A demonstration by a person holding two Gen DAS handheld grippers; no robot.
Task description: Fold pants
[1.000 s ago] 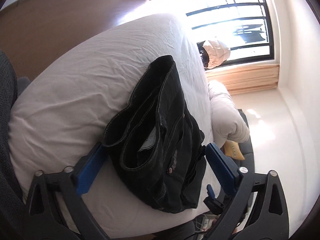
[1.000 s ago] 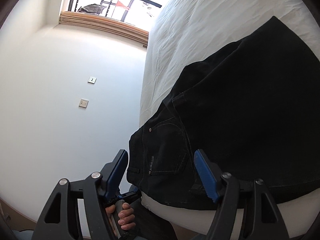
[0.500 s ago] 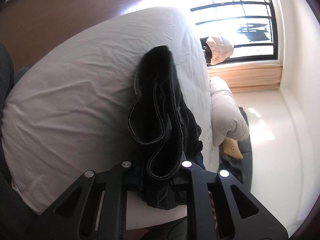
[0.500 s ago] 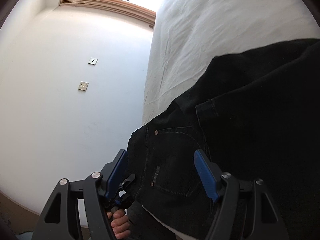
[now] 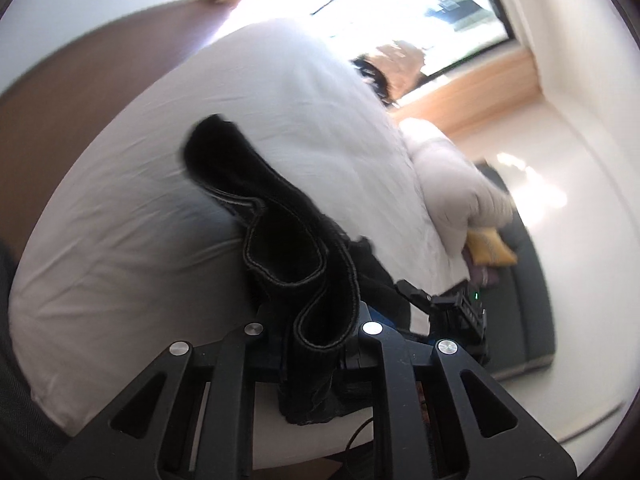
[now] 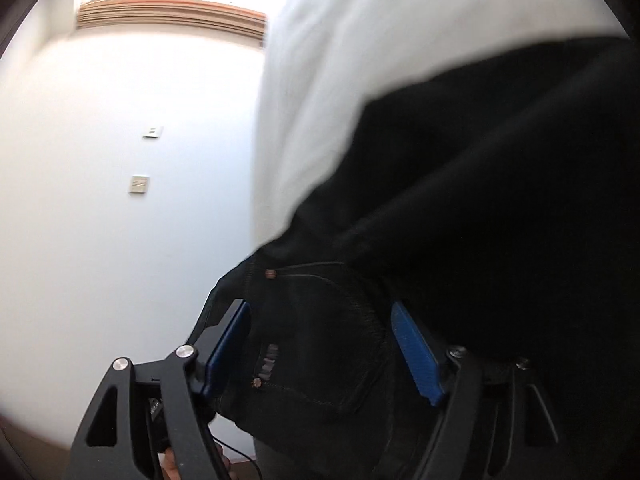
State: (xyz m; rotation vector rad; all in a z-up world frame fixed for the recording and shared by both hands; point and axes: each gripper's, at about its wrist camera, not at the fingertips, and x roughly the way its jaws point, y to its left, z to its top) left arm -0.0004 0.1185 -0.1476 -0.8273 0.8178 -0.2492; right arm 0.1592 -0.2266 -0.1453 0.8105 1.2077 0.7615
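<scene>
On the left, the black two-finger left gripper [image 5: 310,340] is clamped narrow on the hem ends of the black denim pants [image 5: 280,240], both leg cuffs bunched between its jaws, probably so the legs can be carried over toward the waist. The pants lie on the white-sheeted bed [image 5: 140,220] near its edge. On the right, the blue-padded right gripper [image 6: 320,348] straddles the back-pocket area of the pants [image 6: 480,200], its jaws opening and not yet pressing the cloth, likely lining up a matching grip.
</scene>
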